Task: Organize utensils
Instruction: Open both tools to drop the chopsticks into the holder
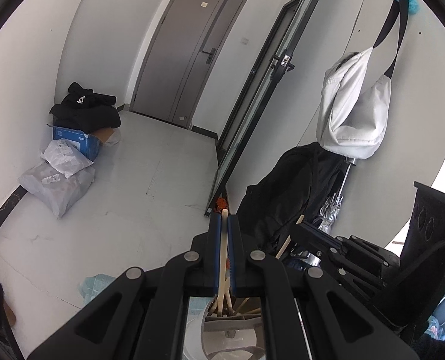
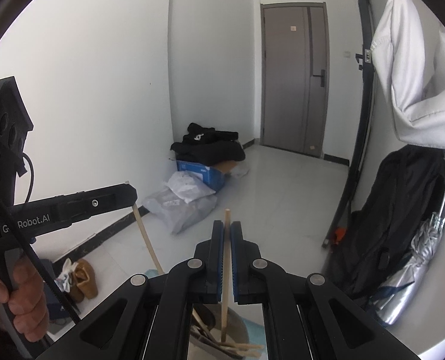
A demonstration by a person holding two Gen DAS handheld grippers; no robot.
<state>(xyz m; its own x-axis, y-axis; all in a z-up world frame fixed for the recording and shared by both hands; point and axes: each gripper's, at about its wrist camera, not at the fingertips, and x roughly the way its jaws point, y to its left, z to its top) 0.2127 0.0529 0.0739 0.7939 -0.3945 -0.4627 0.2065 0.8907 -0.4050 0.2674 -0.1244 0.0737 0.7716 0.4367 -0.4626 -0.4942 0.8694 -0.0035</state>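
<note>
Grey door [image 1: 189, 51] — closed, at 12 o'clock in the left wrist view, at the far end of pale floor tiles [image 1: 150, 186].
White tote bag [image 1: 354, 111] — hangs by black straps on the wall at 2 o'clock; black jacket [image 1: 285, 192] heaped just below it.
Pile at 9 o'clock: black clothing [image 1: 84, 109] lying on a blue carton [image 1: 78, 141], grey plastic parcels [image 1: 57, 183] just beside.
Left gripper [image 1: 224, 219] — jaws pressed together on a wooden stick handle [image 1: 223, 258], which runs down between the blue pads [image 1: 217, 255] to a grey utensil holder [image 1: 231, 324] at 6 o'clock; other wooden handles stand in the holder.
Right gripper [image 2: 227, 228] — jaws clamped on a second wooden stick [image 2: 226, 258], upright, its tip showing above the fingertips and its lower end inside the holder [image 2: 234, 330] at 6 o'clock.
Bare hand [image 2: 21, 297] — at 8 o'clock in the right wrist view, wrapped round the left gripper's handle
</note>
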